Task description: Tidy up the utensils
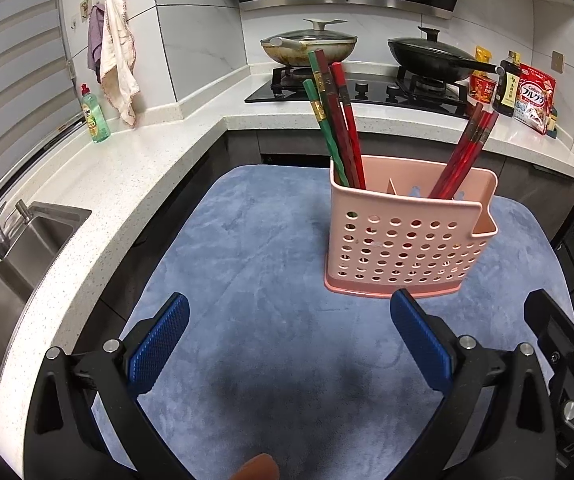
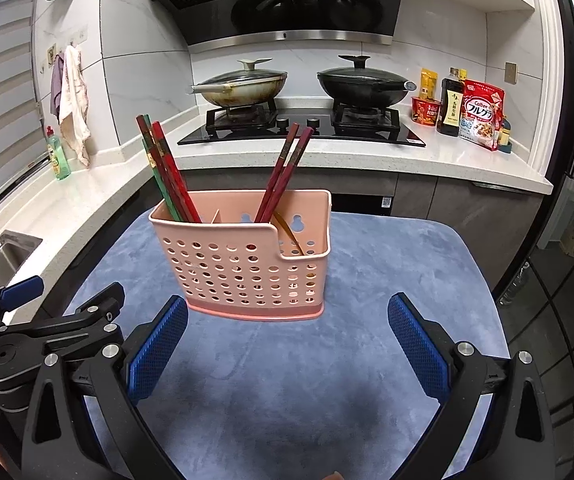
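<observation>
A pink perforated utensil holder stands upright on a blue mat. Its left compartment holds several red and green chopsticks. Its right compartment holds red chopsticks. A golden utensil lies low in the right end section. My left gripper is open and empty, in front of the holder to its left. My right gripper is open and empty, just in front of the holder.
A white counter wraps around the left and back, with a sink, a green soap bottle and hanging towels. The stove carries two lidded pans. Food packets and a bottle stand at the back right.
</observation>
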A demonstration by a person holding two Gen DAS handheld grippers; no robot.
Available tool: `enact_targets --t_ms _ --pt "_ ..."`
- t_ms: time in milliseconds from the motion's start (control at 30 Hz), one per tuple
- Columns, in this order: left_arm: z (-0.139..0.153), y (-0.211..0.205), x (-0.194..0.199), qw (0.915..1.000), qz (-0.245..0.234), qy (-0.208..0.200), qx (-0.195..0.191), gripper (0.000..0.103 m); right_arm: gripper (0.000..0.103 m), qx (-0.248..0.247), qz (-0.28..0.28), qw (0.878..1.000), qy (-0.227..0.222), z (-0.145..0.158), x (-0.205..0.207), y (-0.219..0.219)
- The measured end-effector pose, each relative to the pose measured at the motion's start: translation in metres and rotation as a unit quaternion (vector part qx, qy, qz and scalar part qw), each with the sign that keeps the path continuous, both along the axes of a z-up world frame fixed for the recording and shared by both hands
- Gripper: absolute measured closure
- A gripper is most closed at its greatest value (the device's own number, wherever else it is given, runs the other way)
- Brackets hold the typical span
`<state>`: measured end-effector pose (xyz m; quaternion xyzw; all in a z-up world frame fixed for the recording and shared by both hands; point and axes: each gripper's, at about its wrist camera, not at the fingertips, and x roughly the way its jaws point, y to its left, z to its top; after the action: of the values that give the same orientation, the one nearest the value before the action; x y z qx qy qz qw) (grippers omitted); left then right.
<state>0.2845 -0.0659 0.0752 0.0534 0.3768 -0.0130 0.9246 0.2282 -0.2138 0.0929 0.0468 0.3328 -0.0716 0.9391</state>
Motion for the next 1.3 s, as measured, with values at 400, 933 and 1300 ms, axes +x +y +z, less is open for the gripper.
enact_targets --t_ms 400,933,1300 --pt "0.0002 -0.0034 -0.0032 0.9999 -0.005 -0.005 0.009 0.007 0.006 -0.002 -0.001 1.0 0.007 -0.0034 -0.0011 -0.0023" --pt "-0.0022 -0.0069 -0.0019 0.9999 -0.008 -0.003 0.009 0.007 0.006 -0.002 -0.007 1.0 0.007 -0.0052 -0.0014 -0.0055" --pt "-0.0022 -0.0071 -0.0013 0.9999 -0.008 -0.004 0.01 0.007 0.006 -0.004 -0.007 1.0 0.01 -0.0085 0.0027 -0.008"
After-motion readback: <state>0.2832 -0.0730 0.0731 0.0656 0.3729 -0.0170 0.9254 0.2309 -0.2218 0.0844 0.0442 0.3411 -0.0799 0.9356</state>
